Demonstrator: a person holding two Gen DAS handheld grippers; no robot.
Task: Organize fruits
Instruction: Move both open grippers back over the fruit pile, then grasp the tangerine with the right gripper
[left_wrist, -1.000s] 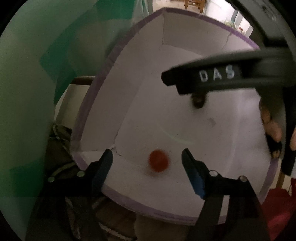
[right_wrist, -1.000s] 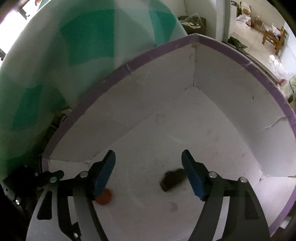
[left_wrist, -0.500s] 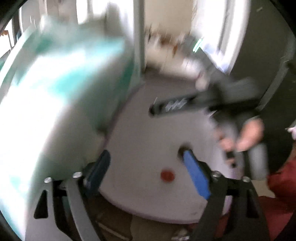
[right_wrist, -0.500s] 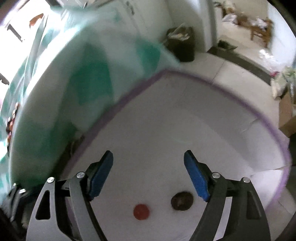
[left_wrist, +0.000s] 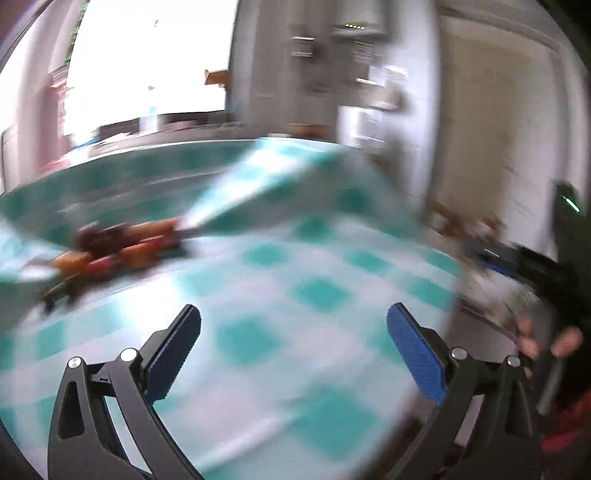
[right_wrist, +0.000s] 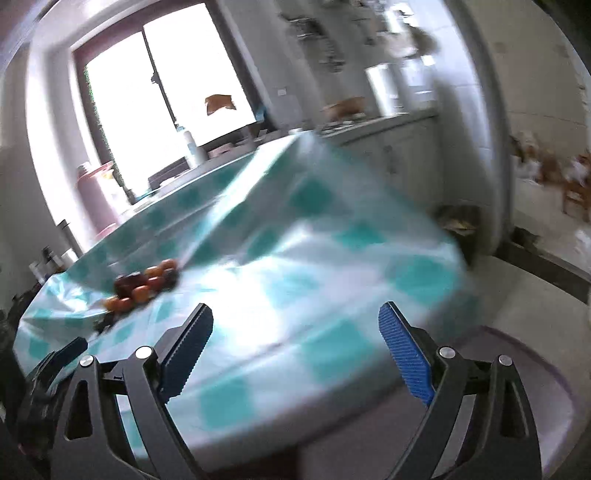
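Note:
A pile of small orange, red and dark fruits lies on the teal-and-white checked tablecloth, far left of my left gripper, which is open and empty above the cloth. The same fruit pile shows in the right wrist view, ahead and left of my right gripper, also open and empty. Both views are motion-blurred. The white box with a purple rim shows only at the lower right in the right wrist view.
The table's right edge drops to the floor. A window and a kitchen counter stand behind the table. The other hand-held gripper and a hand show at the right in the left wrist view.
Both grippers have lifted out of the white box, where a red and a dark fruit lay, and swung up to face the tabletop and the fruit pile.

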